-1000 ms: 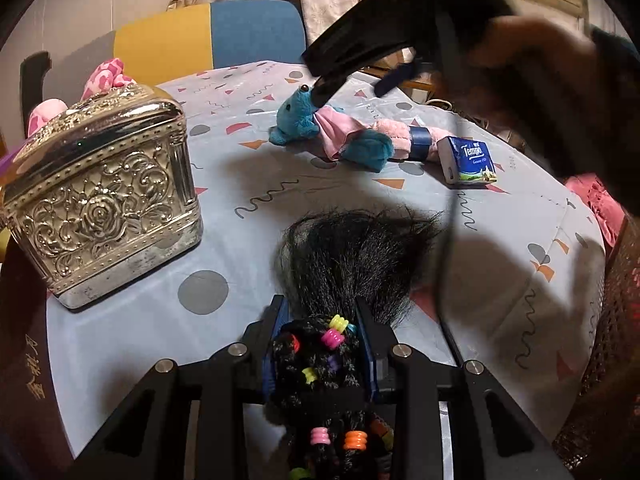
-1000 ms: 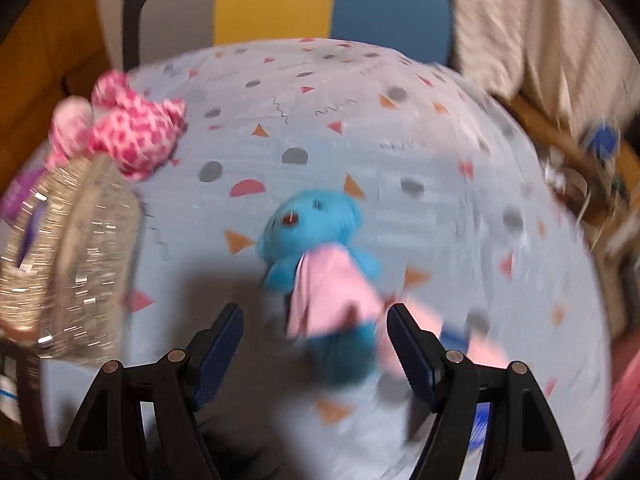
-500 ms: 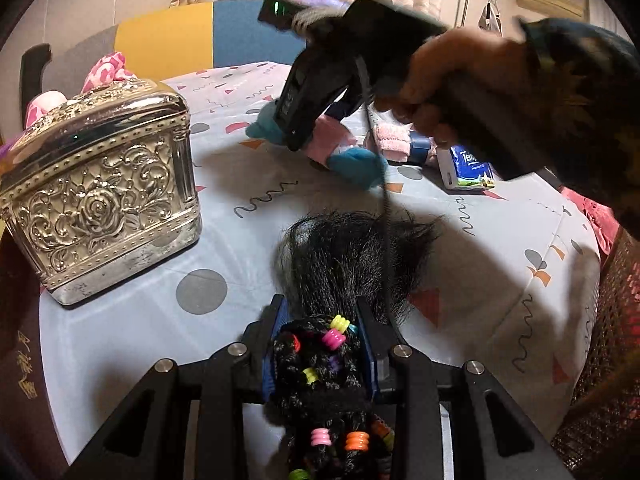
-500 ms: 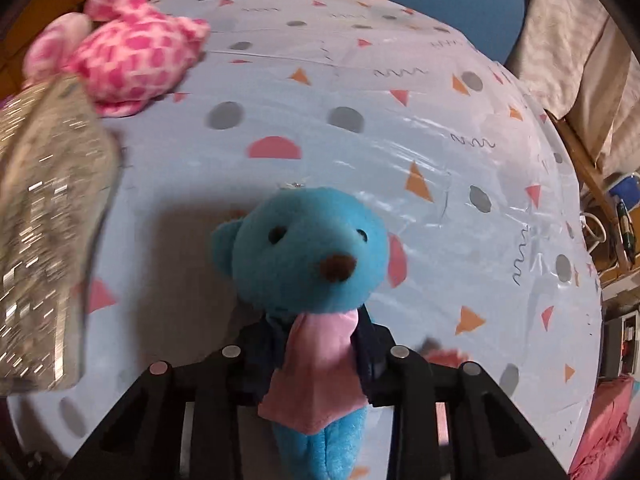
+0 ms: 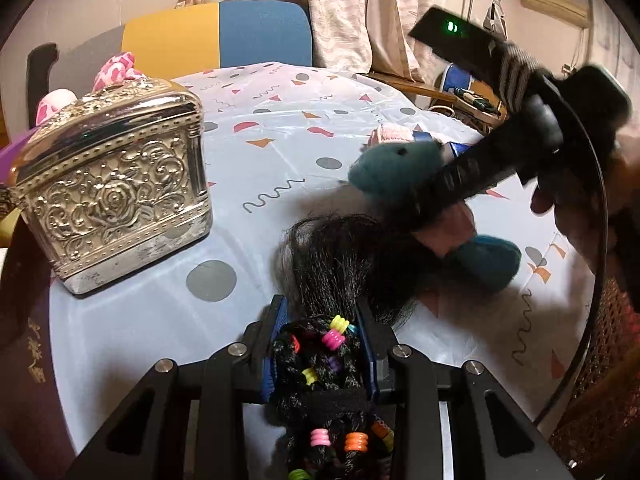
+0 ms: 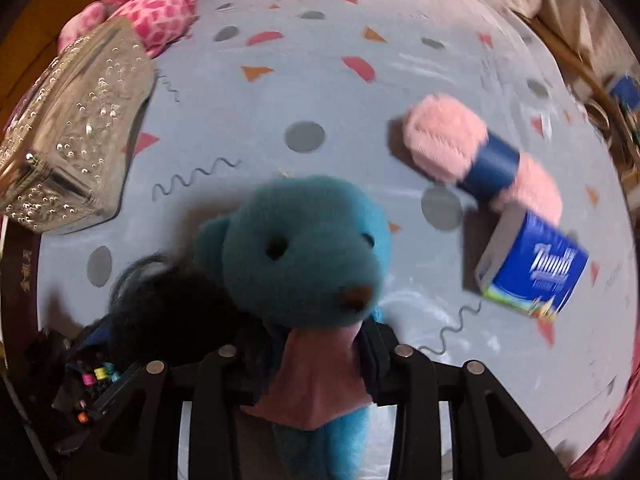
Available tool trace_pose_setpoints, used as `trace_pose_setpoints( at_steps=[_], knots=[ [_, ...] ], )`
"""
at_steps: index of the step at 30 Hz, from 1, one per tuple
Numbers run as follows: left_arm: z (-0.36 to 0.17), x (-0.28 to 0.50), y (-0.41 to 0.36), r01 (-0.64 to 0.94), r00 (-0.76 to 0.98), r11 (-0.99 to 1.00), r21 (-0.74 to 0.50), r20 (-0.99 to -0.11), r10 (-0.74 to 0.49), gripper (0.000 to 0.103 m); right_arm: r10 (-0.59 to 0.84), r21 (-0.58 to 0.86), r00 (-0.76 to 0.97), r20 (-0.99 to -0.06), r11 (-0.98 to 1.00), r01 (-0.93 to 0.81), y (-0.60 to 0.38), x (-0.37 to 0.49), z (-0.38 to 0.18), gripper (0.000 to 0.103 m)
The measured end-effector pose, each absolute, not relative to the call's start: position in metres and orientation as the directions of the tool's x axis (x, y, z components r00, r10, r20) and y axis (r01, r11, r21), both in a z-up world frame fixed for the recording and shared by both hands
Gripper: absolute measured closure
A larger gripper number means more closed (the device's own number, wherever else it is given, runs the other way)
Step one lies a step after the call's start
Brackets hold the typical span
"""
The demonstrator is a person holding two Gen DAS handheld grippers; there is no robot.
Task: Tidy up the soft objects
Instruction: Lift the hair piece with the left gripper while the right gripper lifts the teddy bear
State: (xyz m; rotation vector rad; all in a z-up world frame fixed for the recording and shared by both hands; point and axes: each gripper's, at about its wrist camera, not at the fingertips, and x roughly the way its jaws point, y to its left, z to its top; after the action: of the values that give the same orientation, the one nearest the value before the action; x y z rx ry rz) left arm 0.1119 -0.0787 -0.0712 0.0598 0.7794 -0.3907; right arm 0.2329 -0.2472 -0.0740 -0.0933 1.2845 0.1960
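The left gripper (image 5: 322, 344) is clamped on a black braided hairpiece (image 5: 328, 288) strung with coloured beads. Its loose black end fans out toward the centre of the left wrist frame, over the patterned tablecloth (image 5: 280, 148).

The right gripper (image 6: 316, 356) is clamped on the blue teddy bear (image 6: 304, 248) at its pink-clothed body. The head sits above the fingers at centre frame in the right wrist view. In the left wrist view, the bear appears at centre right, held just above and beside the hairpiece's loose end; contact between the two cannot be determined.

Container: one embossed silver box (image 5: 112, 196) stands at the left of the left wrist frame, lid closed. Its contents cannot be seen. A pink spotted plush toy (image 6: 148, 12) lies behind it, at the upper left of the right wrist frame, touching or just beside the box.

At the right of the right wrist frame, a pink fuzzy roll with a blue band (image 6: 480, 156) lies on the cloth. A blue tissue pack (image 6: 532, 268) lies just beside its lower end.

A yellow and blue chair back (image 5: 216, 36) stands at upper centre of the left wrist frame.
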Motion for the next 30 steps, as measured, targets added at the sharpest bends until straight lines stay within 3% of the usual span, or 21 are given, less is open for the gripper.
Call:
trace_pose_setpoints(
  at_steps=[7, 16, 30],
  knots=[
    [-0.071, 0.098, -0.073, 0.346, 0.650, 0.937, -0.052, -0.706, -0.280, 0.070, 0.067, -0.007, 0.313, -0.947, 0.973, -0.230, -0.238, 0.231, -0.079, 0.058],
    [-0.063, 0.083, -0.067, 0.288, 0.650, 0.955, -0.064, -0.720, -0.244, 0.073, 0.040, -0.072, 0.367, -0.929, 0.955, -0.288, -0.225, 0.223, -0.082, 0.056],
    [0.009, 0.054, -0.044, 0.247, 0.733, 0.960, -0.134, -0.622, -0.275, 0.073, 0.029, -0.105, 0.400, -0.916, 0.945, -0.310, -0.212, 0.227, -0.083, 0.057]
  ],
)
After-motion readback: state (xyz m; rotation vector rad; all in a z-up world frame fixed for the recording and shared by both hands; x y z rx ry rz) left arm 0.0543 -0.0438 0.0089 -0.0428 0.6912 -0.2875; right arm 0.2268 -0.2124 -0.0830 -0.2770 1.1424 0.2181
